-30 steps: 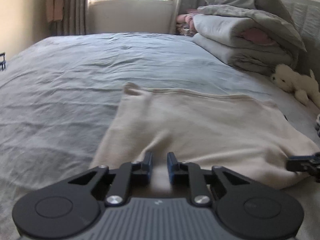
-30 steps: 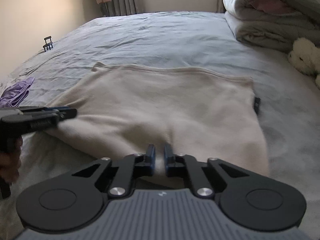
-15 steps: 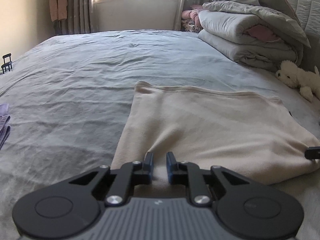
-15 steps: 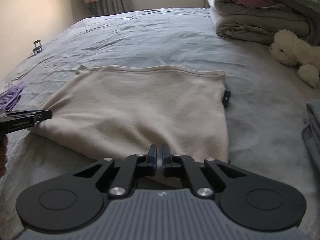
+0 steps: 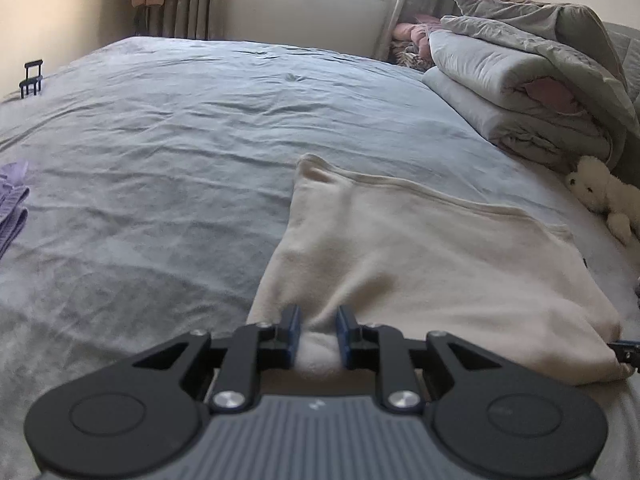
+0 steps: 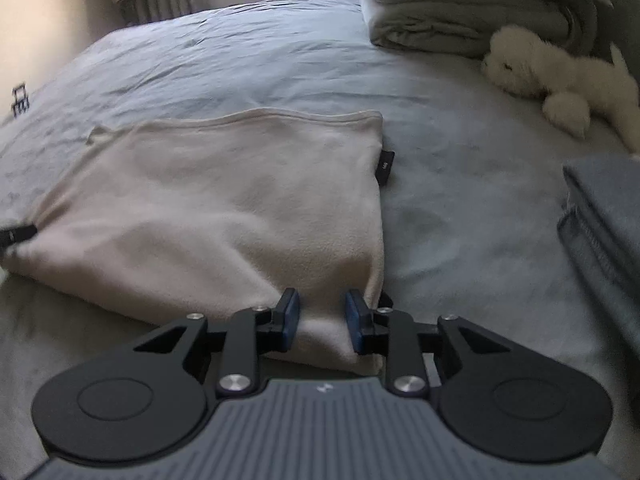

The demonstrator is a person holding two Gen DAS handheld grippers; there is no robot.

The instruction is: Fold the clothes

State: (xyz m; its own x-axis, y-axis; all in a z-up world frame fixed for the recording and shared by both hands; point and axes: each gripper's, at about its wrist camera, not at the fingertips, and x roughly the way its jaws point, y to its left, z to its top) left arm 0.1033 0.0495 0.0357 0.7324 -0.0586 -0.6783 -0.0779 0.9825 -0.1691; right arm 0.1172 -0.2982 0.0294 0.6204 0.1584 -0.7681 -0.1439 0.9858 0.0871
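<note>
Right hand-held gripper (image 6: 322, 322) just parted, loose astride cream garment (image 6: 224, 208); left hand-held gripper (image 5: 318, 334) — pinching its fold.

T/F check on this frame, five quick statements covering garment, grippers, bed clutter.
1. The cream garment lies folded on the bed. True.
2. The right gripper is clamped shut on cloth. False: its jaws have just been opening and stand apart, cloth between them.
3. A white plush toy lies right of the garment. True.
4. The left gripper hangs over bare sheet. False: it is at the garment's near corner, cloth between its pads.
5. The folded duvets sit on the garment. False: they are stacked apart, at the bed's far right.
</note>
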